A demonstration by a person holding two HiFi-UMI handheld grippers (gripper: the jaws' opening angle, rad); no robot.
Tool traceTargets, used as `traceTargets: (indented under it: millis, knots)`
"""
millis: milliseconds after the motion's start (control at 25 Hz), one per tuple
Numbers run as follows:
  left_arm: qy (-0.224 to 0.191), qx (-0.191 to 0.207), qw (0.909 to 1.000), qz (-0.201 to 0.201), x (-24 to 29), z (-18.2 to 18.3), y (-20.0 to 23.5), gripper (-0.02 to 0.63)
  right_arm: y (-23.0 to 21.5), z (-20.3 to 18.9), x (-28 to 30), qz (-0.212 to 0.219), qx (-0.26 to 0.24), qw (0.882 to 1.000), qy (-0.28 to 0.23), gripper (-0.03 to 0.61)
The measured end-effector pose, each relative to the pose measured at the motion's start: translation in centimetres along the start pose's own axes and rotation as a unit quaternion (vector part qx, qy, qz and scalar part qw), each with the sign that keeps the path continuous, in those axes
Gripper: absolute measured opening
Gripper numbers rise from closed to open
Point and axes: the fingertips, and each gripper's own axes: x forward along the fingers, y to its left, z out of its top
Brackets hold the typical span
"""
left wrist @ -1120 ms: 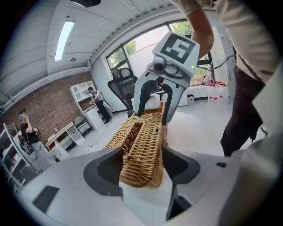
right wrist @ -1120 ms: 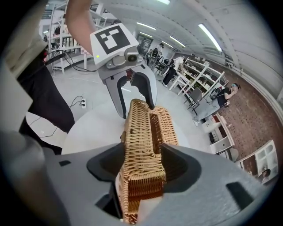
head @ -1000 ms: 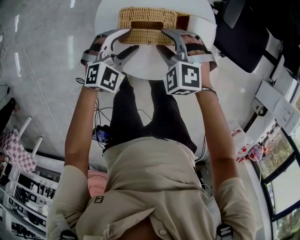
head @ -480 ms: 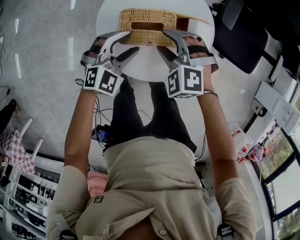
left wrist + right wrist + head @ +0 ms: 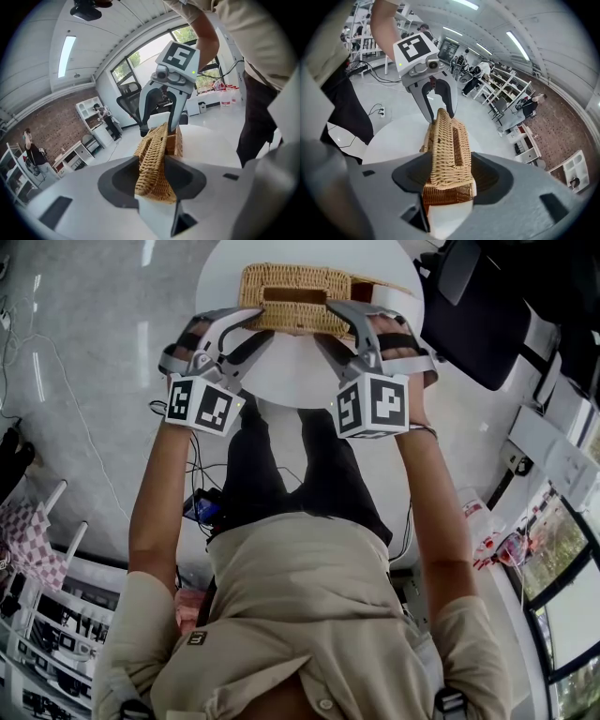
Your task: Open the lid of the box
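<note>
As its jaws just closed in, left hand-held gripper (image 5: 257, 322) pinches the wicker lid (image 5: 295, 294). Right hand-held gripper (image 5: 328, 322) clamps the other end.

Clothing: beige short-sleeved shirt (image 5: 309, 606) with a front button and a small dark chest label; dark trousers (image 5: 267, 474); black straps (image 5: 190, 337) across the hands. Hand-held tools: left gripper (image 5: 255, 322) and right gripper (image 5: 328, 322), each with a grey moulded body and curved grey jaws lined with black pads; white cube with black square markers (image 5: 202, 401) at the rear of each; rounded grey knob and small green light beside the cube.
</note>
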Motion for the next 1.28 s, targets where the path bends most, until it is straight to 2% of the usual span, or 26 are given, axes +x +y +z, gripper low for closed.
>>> traceTargets:
  millis: [360,520,840,1000,1280]
  knots:
    - [-0.001,0.024,0.9996,0.015,-0.7,1.3,1.6,0.079,-2.1,0.9,-1.0,-0.017,0.007,1.000,-0.010,0.237]
    - [-0.007,0.026,0.9993,0.026,-1.1,1.8,2.9,0.077,-3.0,1.6,-1.3,-0.019,0.006,1.000,-0.018,0.213]
    - [-0.018,0.029,0.9987,0.037,-1.3,2.5,5.2,0.077,-3.6,1.8,-1.1,-0.004,-0.003,1.000,-0.014,0.098]
    - [-0.023,0.027,0.9984,0.043,-1.4,3.0,6.8,0.077,-4.8,1.7,-1.2,-0.007,0.010,1.000,-0.011,0.041]
    - [-0.024,0.026,0.9981,0.051,-1.2,4.2,8.5,0.075,-6.8,1.5,-1.8,-0.020,0.026,0.999,-0.009,0.035]
